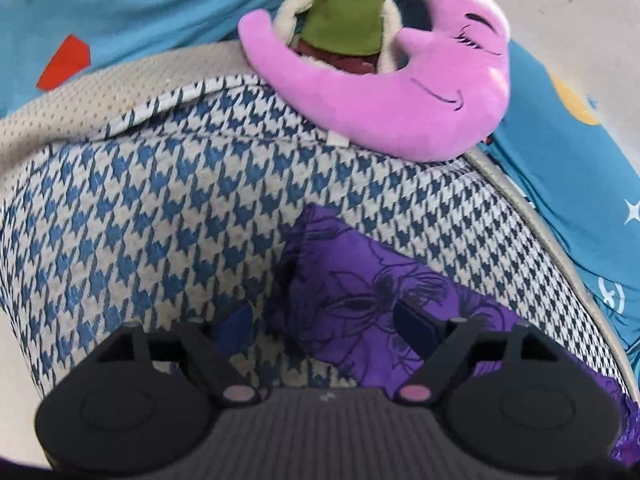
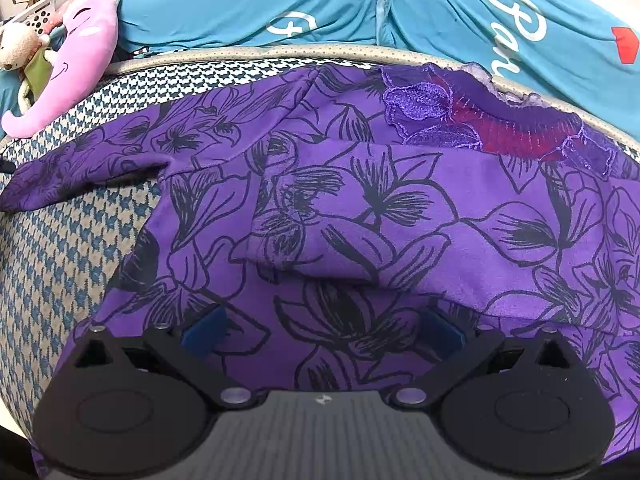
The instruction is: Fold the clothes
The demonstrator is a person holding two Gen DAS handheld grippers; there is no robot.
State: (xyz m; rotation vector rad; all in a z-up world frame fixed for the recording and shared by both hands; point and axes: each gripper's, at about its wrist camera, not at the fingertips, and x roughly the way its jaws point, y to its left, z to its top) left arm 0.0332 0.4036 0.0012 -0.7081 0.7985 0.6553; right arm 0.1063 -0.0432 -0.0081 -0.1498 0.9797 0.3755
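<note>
A purple garment (image 2: 360,208) printed with black flower outlines lies spread on a blue-and-white houndstooth cover (image 2: 72,240). Its embroidered collar (image 2: 472,120) with a red patch is at the far edge, and one sleeve (image 2: 80,176) reaches left. My right gripper (image 2: 320,330) hovers open just above the cloth's near part, with nothing between its blue pads (image 2: 204,328). In the left wrist view, a corner of the same purple garment (image 1: 360,304) lies under my left gripper (image 1: 326,324), which is open with blue pads (image 1: 414,326) wide apart over the houndstooth cover (image 1: 160,216).
A pink crescent-moon plush (image 1: 384,96) holding a small doll in a green top (image 1: 344,20) rests on the cover's far edge. Blue printed bedding (image 2: 320,4) lies beyond a beige mesh border (image 1: 80,108). A white basket (image 2: 36,12) sits at far left.
</note>
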